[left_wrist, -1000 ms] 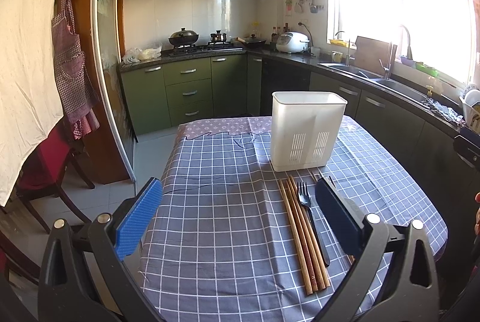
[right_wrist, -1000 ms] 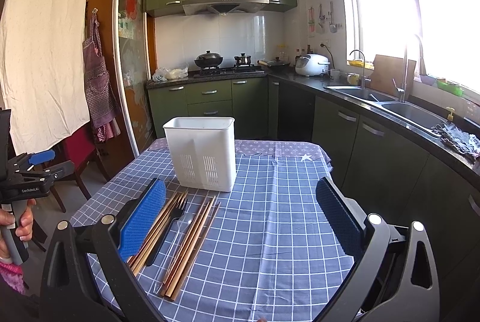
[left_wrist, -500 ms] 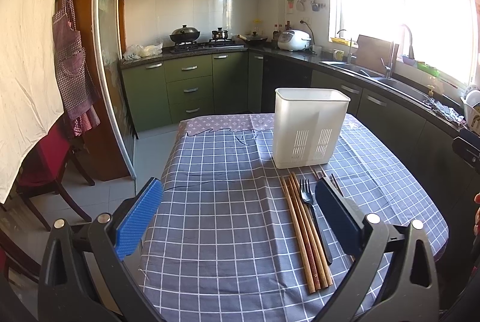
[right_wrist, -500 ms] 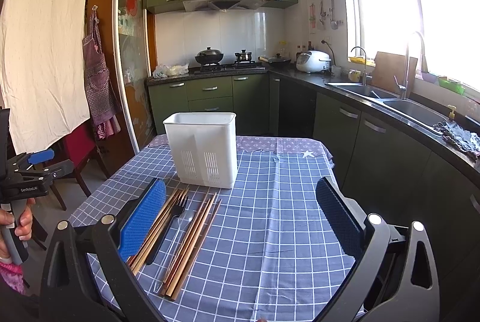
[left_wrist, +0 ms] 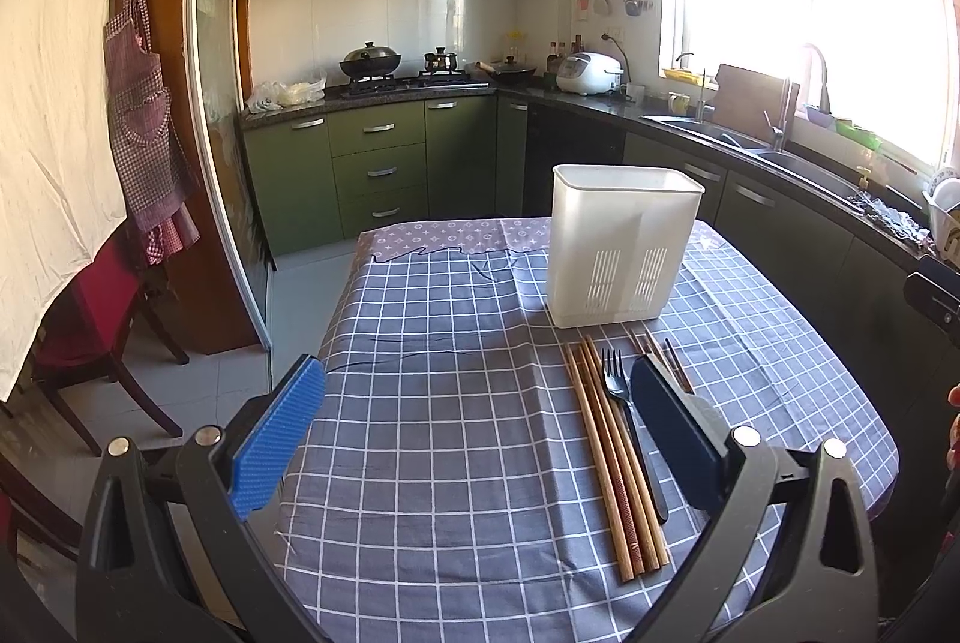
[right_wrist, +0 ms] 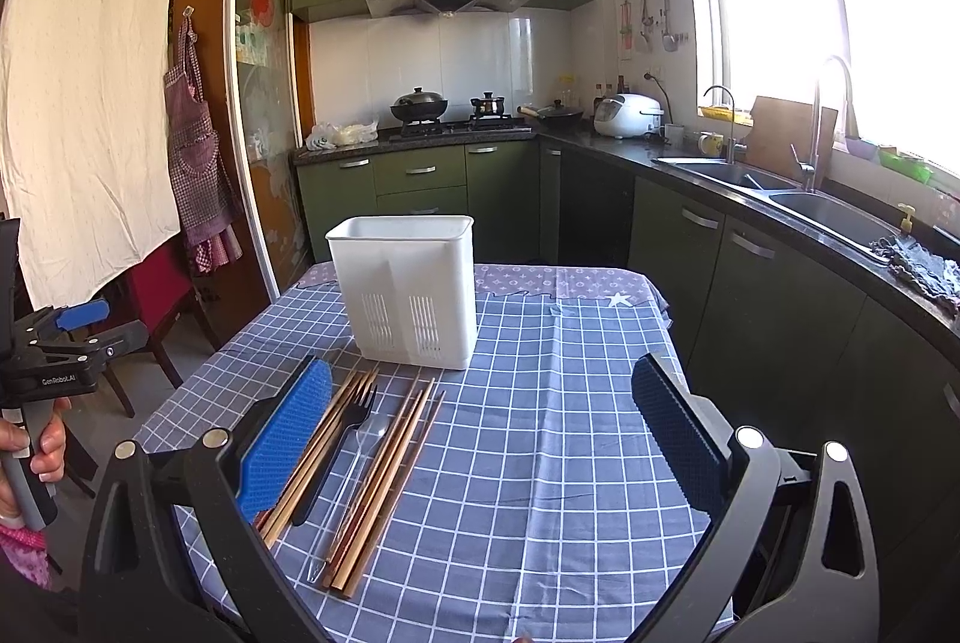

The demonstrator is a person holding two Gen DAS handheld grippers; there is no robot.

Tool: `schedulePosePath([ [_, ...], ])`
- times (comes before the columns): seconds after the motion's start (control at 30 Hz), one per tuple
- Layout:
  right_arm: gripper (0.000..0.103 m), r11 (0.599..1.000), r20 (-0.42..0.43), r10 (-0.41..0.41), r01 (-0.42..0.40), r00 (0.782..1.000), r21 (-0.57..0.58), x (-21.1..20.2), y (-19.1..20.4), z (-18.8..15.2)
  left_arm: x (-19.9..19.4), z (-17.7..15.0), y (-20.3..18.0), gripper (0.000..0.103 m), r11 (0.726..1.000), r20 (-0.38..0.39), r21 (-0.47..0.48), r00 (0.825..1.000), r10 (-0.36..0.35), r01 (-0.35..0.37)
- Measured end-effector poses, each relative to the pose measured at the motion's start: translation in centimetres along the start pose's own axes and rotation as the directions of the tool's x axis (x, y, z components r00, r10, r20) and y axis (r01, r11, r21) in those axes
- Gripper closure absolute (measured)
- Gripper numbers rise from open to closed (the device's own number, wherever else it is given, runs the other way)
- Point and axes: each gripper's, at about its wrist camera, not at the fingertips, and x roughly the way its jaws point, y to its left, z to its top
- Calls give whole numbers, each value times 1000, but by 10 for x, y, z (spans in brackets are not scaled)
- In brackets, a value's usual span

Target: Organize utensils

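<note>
The wooden chopsticks [right_wrist: 324,457], a black plastic fork [right_wrist: 339,448] and a clear plastic spoon [right_wrist: 348,487] lie side by side on the grey checked tablecloth [right_wrist: 540,433], just in front of the empty white slotted plastic utensil holder [right_wrist: 408,289] near the far edge. Both views have crept slightly closer over the last second; nothing is picked up yet. The left gripper [left_wrist: 474,439] and right gripper [right_wrist: 480,433] hover with jaws wide apart, holding nothing.
</note>
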Motion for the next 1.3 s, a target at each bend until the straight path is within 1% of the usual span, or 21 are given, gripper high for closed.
schedulePosePath([
  [0.53,4,1000,-9,5,-5,1000,4,6,1,-2,3,-2,0,6,1000,-7,0,1000,0,0],
  [0.67,4,1000,-18,1,-1,1000,-2,9,1,-3,8,-2,-1,6,1000,-24,2,1000,1,-1],
  [0.8,4,1000,-66,-9,8,998,-12,19,-2,0,24,1,-6,6,1000,-84,12,996,-12,13],
  [0.87,4,1000,-125,2,-3,992,-13,33,-7,1,36,5,-10,6,1000,-133,18,991,-22,25],
  [0.9,4,1000,-168,11,-12,986,-3,42,-11,1,43,6,-11,6,999,-159,16,987,-37,40],
  [0.93,4,1000,-227,16,-12,974,18,54,-16,0,52,8,-13,6,998,-196,7,979,-53,55],
  [0.97,4,999,-289,31,-17,957,50,65,-22,-1,60,10,-16,6,997,-236,-5,969,-70,71],
  [1.03,4,989,-402,105,-53,909,137,90,-37,-5,78,12,-23,6,993,-305,-26,945,-120,118],
  [1.07,4,982,-440,143,-71,887,177,100,-43,-8,87,12,-27,6,991,-338,-31,932,-131,128],
  [1.1,4,975,-460,175,-90,870,201,108,-47,-9,96,12,-31,6,989,-370,-42,917,-148,143],
  [1.13,4,972,-474,193,-103,859,209,114,-49,-10,104,11,-35,6,986,-395,-51,904,-164,156],
  [1.2,4,978,-504,179,-95,845,188,126,-49,-13,118,9,-44,6,983,-450,-71,874,-182,168],
  [1.23,4,980,-514,175,-98,839,174,129,-47,-13,125,8,-49,6,979,-472,-78,858,-204,190],
  [1.3,4,983,-537,166,-98,827,154,138,-45,-14,135,6,-60,6,975,-512,-77,832,-216,206],
])
